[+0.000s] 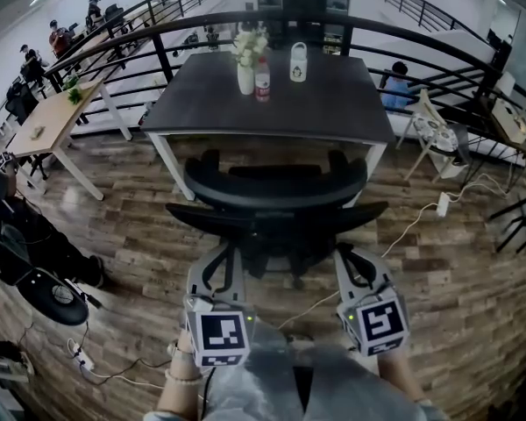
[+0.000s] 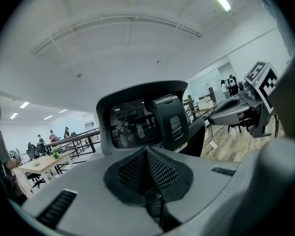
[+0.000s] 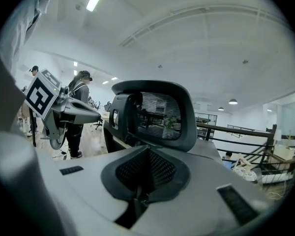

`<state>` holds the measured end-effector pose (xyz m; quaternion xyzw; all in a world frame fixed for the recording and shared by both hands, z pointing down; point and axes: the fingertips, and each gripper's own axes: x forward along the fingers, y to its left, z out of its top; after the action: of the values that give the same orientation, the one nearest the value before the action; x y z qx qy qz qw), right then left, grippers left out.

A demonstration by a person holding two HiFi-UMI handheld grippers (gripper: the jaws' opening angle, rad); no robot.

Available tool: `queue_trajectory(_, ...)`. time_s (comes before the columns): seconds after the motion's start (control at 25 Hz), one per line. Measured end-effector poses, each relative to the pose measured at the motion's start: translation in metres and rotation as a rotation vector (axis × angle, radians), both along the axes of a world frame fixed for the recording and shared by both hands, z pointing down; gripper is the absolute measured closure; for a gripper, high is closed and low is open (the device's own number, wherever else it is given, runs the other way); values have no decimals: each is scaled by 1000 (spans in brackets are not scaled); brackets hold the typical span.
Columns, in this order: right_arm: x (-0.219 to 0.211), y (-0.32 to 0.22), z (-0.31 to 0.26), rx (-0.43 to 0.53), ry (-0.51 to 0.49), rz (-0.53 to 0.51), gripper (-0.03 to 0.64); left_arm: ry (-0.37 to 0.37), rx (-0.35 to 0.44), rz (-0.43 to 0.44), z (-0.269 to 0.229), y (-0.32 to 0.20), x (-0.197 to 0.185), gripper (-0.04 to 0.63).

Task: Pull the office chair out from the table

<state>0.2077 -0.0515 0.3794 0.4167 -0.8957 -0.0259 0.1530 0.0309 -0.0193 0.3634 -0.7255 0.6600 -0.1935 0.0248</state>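
This is looking like an open-plan office, where people (image 1: 60, 38) are sitting at work behind a black railing (image 1: 438, 46) and a mesh office chair (image 1: 276, 196) is standing at a dark table (image 1: 333, 103) near a light wooden desk (image 1: 57, 121).

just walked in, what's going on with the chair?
A person holds a gripper in each hand, both pointed at the back of the black office chair, which sits pushed up to the dark table. The left gripper and right gripper each have their jaws together with nothing between them, the headrest just ahead. There is no grip on the chair yet.
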Motion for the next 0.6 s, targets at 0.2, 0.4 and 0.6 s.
queue_trajectory(0.2,6,-7,-4,6,-10,12,614,7,5,-3,-3,-3,-1,591)
queue_trajectory(0.4,10,-7,-6,9,-13,25,614,7,5,-1,-4,-2,-1,591)
queue_trajectory(0.6,15,-9,-3,23,21,32,614,18,4,-28,-2,-1,-6,591)
